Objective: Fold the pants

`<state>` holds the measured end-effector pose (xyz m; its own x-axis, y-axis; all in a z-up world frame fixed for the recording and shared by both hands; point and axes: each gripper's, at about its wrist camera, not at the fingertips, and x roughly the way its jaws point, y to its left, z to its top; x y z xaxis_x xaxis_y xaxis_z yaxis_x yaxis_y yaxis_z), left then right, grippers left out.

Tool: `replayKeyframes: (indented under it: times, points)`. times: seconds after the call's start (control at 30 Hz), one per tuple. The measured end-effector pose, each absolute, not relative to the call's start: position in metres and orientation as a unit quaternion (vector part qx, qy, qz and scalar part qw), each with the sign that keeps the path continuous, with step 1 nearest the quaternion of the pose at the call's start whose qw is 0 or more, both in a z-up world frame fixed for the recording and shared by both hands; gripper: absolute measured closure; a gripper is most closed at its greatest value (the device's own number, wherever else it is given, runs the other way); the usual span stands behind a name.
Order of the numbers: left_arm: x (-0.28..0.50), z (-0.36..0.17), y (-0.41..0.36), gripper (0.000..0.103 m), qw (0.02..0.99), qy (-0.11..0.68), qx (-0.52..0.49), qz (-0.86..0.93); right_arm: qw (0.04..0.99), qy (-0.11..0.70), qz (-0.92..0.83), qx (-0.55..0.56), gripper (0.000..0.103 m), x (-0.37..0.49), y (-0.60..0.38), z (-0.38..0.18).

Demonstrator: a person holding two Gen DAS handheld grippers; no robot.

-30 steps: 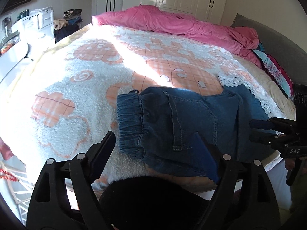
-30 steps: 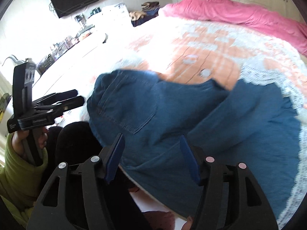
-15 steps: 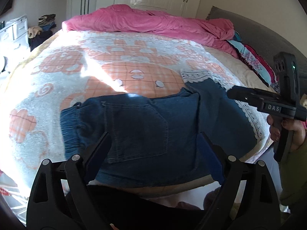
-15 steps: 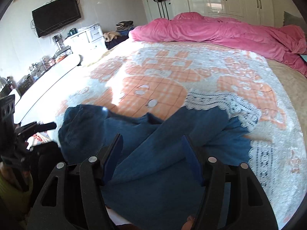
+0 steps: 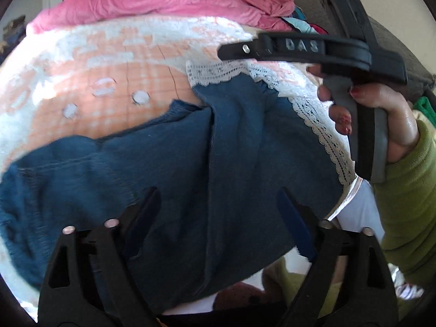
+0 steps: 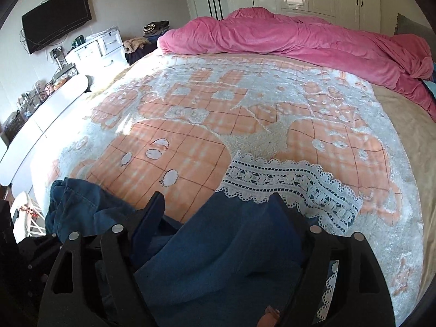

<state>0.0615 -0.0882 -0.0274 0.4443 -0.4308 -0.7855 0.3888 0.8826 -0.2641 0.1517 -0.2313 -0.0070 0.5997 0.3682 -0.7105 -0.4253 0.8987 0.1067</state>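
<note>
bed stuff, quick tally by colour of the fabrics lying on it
blue: 1, the denim pants
pink: 1, the bunched duvet
orange and white: 1, the patterned blanket
white: 1, the lace trim at the pants' far end
total: 4

Right tool (image 6: 218, 204) opening over blue pants (image 6: 218, 259).

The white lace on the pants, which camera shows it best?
The right wrist view: the lace trim lies sharp and well lit just past the right claw, so its holes and scalloped edge show. In the left wrist view the lace is blurred, running along the far edge of the pants.
</note>
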Motion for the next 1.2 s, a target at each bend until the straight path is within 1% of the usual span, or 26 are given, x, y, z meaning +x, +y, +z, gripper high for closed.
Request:
replayKeyframes:
  times: [0.07, 0.13, 0.17, 0.23, 0.27, 0.33, 0.37, 0.47, 0.63, 0.67, 0.7, 0.73, 0.8, 0.87, 0.9, 1.0, 1.03, 1.1, 1.13, 1.17, 1.2]
  points:
    - [0.069, -0.038, -0.089, 0.035, 0.846, 0.478, -0.038, -0.232, 0.891, 0.393, 0.224, -0.039, 0.026, 0.165, -0.229, -0.009]
    - [0.073, -0.047, -0.087, 0.044, 0.844, 0.481, -0.060, -0.231, 0.892, 0.396, 0.213, -0.043, 0.026, 0.178, -0.228, -0.010]
    - [0.073, -0.049, -0.087, 0.046, 0.844, 0.481, -0.066, -0.227, 0.892, 0.399, 0.209, -0.045, 0.026, 0.184, -0.228, -0.011]
    - [0.072, -0.050, -0.088, 0.055, 0.849, 0.473, -0.061, -0.225, 0.890, 0.407, 0.199, -0.044, 0.026, 0.199, -0.229, -0.015]
    - [0.071, -0.050, -0.089, 0.058, 0.852, 0.470, -0.055, -0.223, 0.888, 0.413, 0.195, -0.045, 0.026, 0.204, -0.228, -0.017]
    - [0.068, -0.050, -0.094, 0.072, 0.856, 0.462, -0.045, -0.227, 0.884, 0.426, 0.186, -0.050, 0.026, 0.216, -0.224, -0.025]
    - [0.065, -0.050, -0.097, 0.074, 0.859, 0.457, -0.037, -0.229, 0.882, 0.432, 0.183, -0.053, 0.026, 0.220, -0.221, -0.029]
    - [0.061, -0.050, -0.104, 0.074, 0.861, 0.448, -0.021, -0.238, 0.876, 0.443, 0.178, -0.067, 0.026, 0.229, -0.206, -0.040]
    - [0.056, -0.052, -0.109, 0.074, 0.852, 0.446, -0.025, -0.275, 0.868, 0.462, 0.159, -0.091, 0.026, 0.244, -0.183, -0.059]
    - [0.056, -0.053, -0.110, 0.074, 0.851, 0.447, -0.022, -0.274, 0.863, 0.471, 0.155, -0.097, 0.031, 0.249, -0.180, -0.067]
    - [0.056, -0.053, -0.110, 0.074, 0.851, 0.446, -0.025, -0.276, 0.858, 0.478, 0.157, -0.103, 0.041, 0.253, -0.179, -0.073]
    - [0.056, -0.052, -0.108, 0.074, 0.850, 0.446, -0.031, -0.277, 0.854, 0.482, 0.152, -0.120, 0.053, 0.257, -0.177, -0.081]
    - [0.057, -0.052, -0.103, 0.074, 0.849, 0.447, -0.047, -0.280, 0.860, 0.469, 0.155, -0.127, 0.066, 0.257, -0.181, -0.083]
    - [0.058, -0.053, -0.098, 0.074, 0.847, 0.446, -0.062, -0.281, 0.866, 0.455, 0.164, -0.127, 0.094, 0.253, -0.187, -0.077]
    - [0.057, -0.052, -0.094, 0.073, 0.848, 0.446, -0.066, -0.281, 0.868, 0.452, 0.172, -0.112, 0.094, 0.250, -0.194, -0.072]
    - [0.055, -0.051, -0.088, 0.063, 0.847, 0.442, -0.080, -0.284, 0.879, 0.435, 0.171, -0.095, 0.095, 0.237, -0.213, -0.055]
    - [0.054, -0.050, -0.086, 0.062, 0.847, 0.441, -0.081, -0.285, 0.885, 0.425, 0.174, -0.079, 0.095, 0.230, -0.223, -0.046]
    - [0.052, -0.048, -0.085, 0.061, 0.849, 0.438, -0.081, -0.283, 0.894, 0.410, 0.172, -0.050, 0.095, 0.217, -0.245, -0.030]
    - [0.051, -0.047, -0.082, 0.062, 0.850, 0.438, -0.081, -0.282, 0.898, 0.404, 0.171, -0.042, 0.095, 0.210, -0.254, -0.024]
    - [0.051, -0.049, -0.083, 0.065, 0.851, 0.439, -0.078, -0.279, 0.902, 0.395, 0.169, -0.032, 0.095, 0.202, -0.264, -0.016]
    - [0.051, -0.050, -0.084, 0.075, 0.853, 0.440, -0.073, -0.273, 0.906, 0.389, 0.167, -0.025, 0.095, 0.195, -0.271, -0.010]
